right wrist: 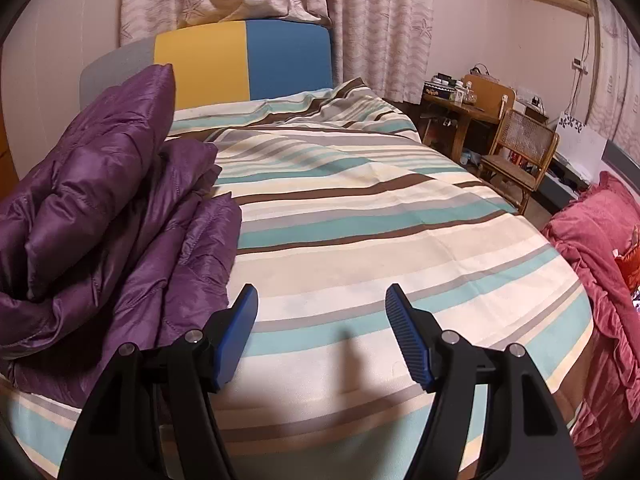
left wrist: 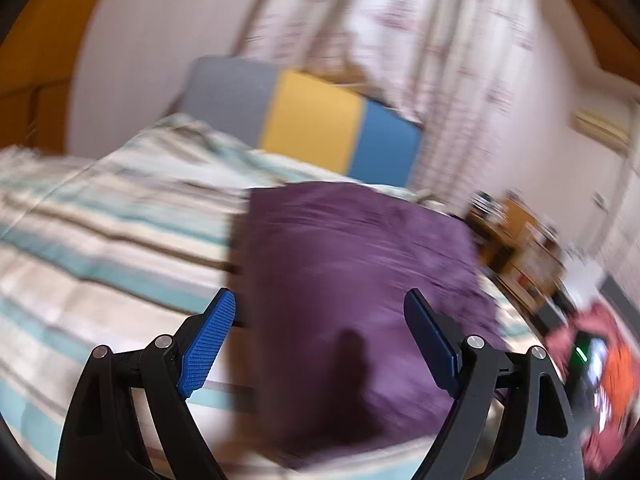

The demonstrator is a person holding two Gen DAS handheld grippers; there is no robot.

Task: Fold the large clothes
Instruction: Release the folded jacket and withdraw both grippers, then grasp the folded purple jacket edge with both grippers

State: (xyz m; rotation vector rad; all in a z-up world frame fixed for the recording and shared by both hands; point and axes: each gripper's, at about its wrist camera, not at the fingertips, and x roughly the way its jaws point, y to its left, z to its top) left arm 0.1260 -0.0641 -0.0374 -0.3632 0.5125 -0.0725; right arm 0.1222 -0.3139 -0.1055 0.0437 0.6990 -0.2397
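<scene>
Above purple jacket [left wrist: 352, 280], left tool [left wrist: 320, 344] tilted down, gaping.

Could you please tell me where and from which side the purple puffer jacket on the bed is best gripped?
I would pinch the purple puffer jacket at its loose quilted edge nearest the right gripper, coming in from the jacket's right side over the striped bedspread. That edge lies thin and flat on the bed, whereas the rest is a bulky bunched heap. Both the right and the left gripper are open and empty.

Left tool [left wrist: 320, 332] jaws wide apart, empty; right tool [right wrist: 322, 326] jaws apart, empty
</scene>
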